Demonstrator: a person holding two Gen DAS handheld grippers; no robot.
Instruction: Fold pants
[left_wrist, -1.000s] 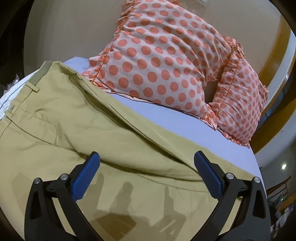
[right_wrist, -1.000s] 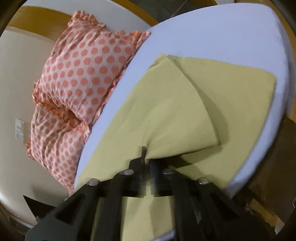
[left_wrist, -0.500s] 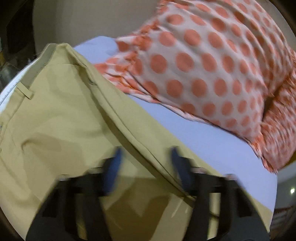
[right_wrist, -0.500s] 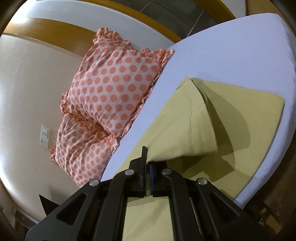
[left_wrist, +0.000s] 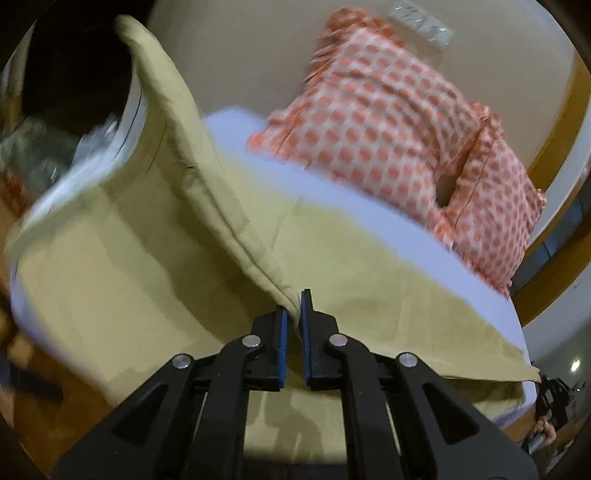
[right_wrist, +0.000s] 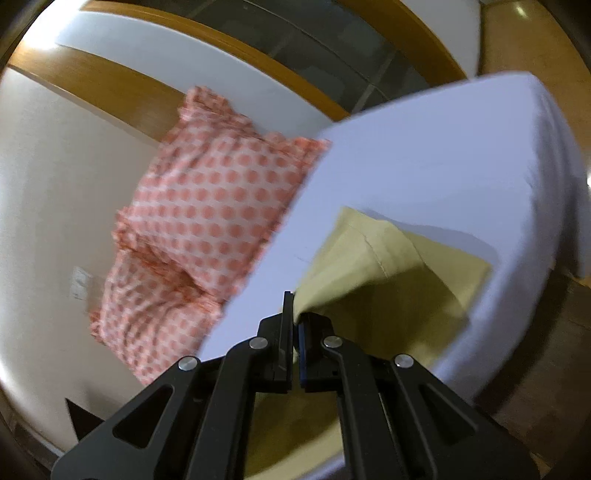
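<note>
Khaki pants (left_wrist: 110, 258) lie on a bed with a pale lilac sheet (left_wrist: 369, 206). My left gripper (left_wrist: 294, 306) is shut on the seamed side edge of the pants near the waist and lifts it, so a fold of cloth rises toward the upper left. My right gripper (right_wrist: 295, 317) is shut on the hem end of a pant leg (right_wrist: 369, 258) and holds it raised above the other leg (right_wrist: 443, 288), which lies flat near the bed's corner.
Two orange polka-dot pillows (left_wrist: 406, 122) lean against the cream wall at the head of the bed; they also show in the right wrist view (right_wrist: 207, 206). The bed's edge (right_wrist: 517, 295) drops to a wooden floor (right_wrist: 554, 354). Clutter sits at the left (left_wrist: 33, 155).
My left gripper went from wide open above the pants to shut on their side edge and lifted it. My right gripper, still shut on the leg end, rose higher off the bed.
</note>
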